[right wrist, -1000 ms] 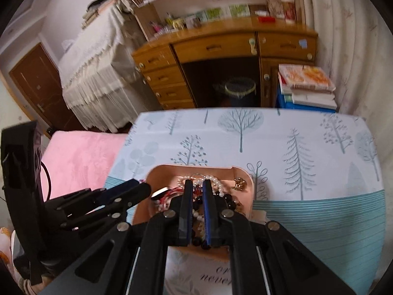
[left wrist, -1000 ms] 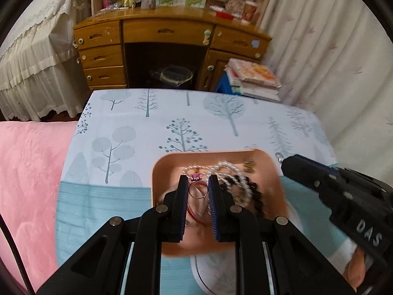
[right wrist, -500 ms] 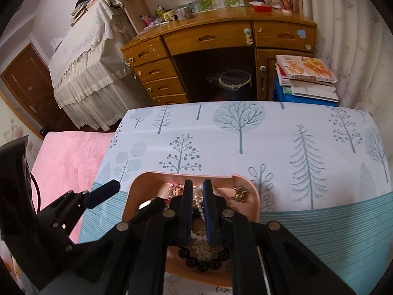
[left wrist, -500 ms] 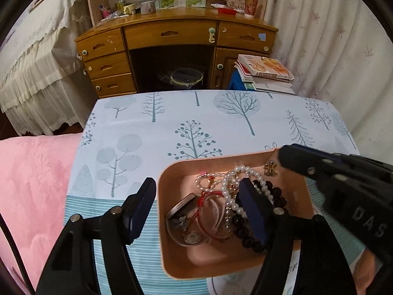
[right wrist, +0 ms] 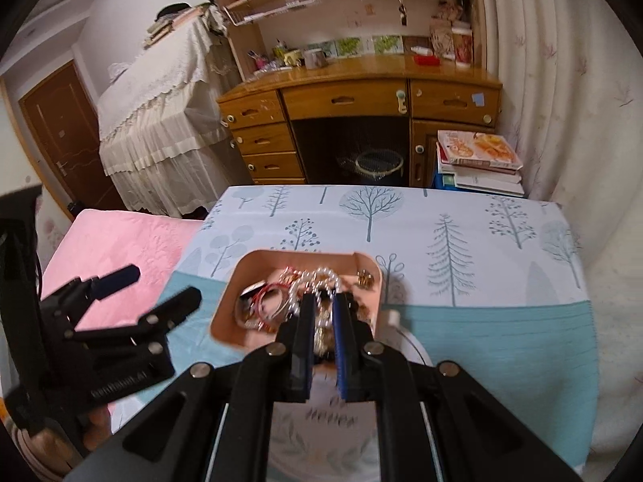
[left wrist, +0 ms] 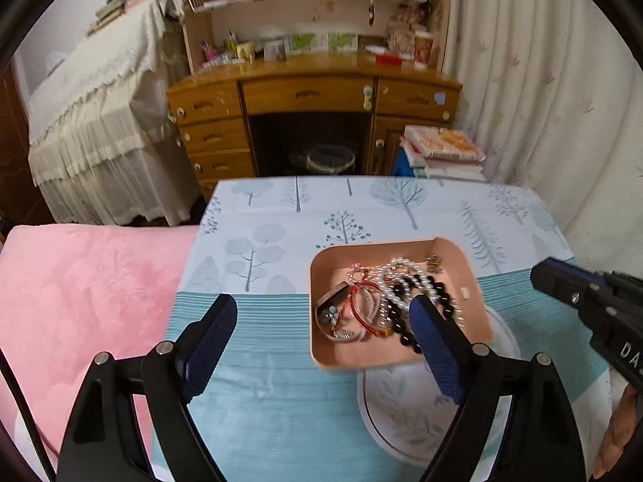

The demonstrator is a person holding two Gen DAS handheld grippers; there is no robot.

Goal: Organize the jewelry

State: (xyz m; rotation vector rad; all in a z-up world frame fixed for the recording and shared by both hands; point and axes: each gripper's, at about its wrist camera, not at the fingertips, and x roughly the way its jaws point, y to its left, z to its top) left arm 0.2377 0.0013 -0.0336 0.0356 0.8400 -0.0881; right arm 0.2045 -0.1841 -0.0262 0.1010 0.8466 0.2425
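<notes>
We see the jewelry heaped in a pink tray (left wrist: 402,355) that sits on a tree-print tablecloth (left wrist: 281,381), toward its near right part and partly over a white plate (left wrist: 402,413). In the tray lie a white pearl necklace (left wrist: 396,269), a string of black beads (left wrist: 432,287), red cord bracelets (left wrist: 363,305) and a small gold piece (left wrist: 434,263) in the far right corner.

Our left gripper (left wrist: 323,339) has just been opening: its jaws stand wide, one finger over the bare cloth left of the tray, the other in front of the tray's near right part, with nothing pressed between them. Our right gripper (right wrist: 323,321) has its jaws nearly together above the tray; pearls and beads show through the narrow gap, but we cannot tell whether the pads pinch any of them or merely hang over them.

The right gripper's fingers hide the tray's near rim, and the plate's lettering is blurred. A pink blanket (left wrist: 80,293) lies beside the cloth's left edge. Beyond the far edge stand a wooden desk (left wrist: 313,96), a stack of books (left wrist: 442,150) and a pale curtain (left wrist: 542,100).
</notes>
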